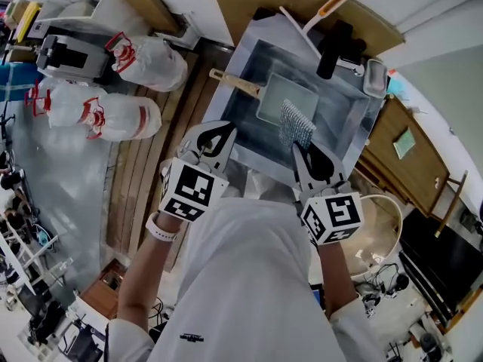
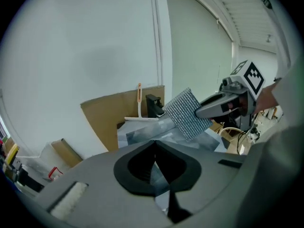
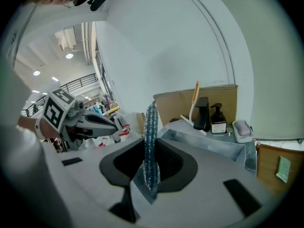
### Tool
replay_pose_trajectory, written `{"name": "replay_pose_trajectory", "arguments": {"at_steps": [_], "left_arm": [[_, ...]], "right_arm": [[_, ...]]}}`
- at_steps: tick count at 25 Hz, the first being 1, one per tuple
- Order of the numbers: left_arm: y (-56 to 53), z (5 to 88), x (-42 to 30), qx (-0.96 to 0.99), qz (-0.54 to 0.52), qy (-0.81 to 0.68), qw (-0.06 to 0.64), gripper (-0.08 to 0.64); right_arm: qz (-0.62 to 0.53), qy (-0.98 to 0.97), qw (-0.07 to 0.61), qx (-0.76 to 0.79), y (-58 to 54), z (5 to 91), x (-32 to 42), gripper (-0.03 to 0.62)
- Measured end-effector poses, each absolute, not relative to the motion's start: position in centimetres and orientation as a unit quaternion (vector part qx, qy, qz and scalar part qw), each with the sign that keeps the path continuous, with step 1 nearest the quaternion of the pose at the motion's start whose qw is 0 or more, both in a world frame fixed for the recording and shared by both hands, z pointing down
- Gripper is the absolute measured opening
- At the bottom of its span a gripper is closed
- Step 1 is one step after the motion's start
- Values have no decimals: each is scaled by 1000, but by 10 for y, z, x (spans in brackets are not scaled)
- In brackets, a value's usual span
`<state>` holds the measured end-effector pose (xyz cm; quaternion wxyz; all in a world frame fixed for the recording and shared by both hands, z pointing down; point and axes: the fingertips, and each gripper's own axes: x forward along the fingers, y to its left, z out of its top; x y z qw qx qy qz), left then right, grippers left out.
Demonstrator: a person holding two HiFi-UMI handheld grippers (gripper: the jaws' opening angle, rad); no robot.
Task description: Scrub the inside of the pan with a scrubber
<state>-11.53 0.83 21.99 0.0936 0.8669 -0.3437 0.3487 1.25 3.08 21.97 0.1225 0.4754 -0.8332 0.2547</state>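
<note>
The right claw (image 1: 302, 153) clamps the scrubber (image 1: 296, 124), which juts ahead of it above the pan (image 1: 278, 96); the left claw (image 1: 216, 136) is pressed together, empty.

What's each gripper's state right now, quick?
Left gripper: closed, nothing between its jaws.
Right gripper: closed on the scrubber.

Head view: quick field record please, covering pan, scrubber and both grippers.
pan: rectangular, wooden handle, lying in the sink
scrubber: silvery mesh pad, above the pan's near edge; contact unclear
right gripper: jaws shut on scrubber
left gripper: jaws shut, empty, at the sink's front rim
</note>
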Motion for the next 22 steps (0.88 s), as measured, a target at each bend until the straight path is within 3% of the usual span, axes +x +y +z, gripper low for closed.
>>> {"name": "replay_pose_trajectory", "arguments": {"at_steps": [22], "left_arm": [[-97, 334, -81, 862, 481, -157, -36, 9]], "right_arm": [[288, -817, 155, 474, -32, 310, 12, 64]]}}
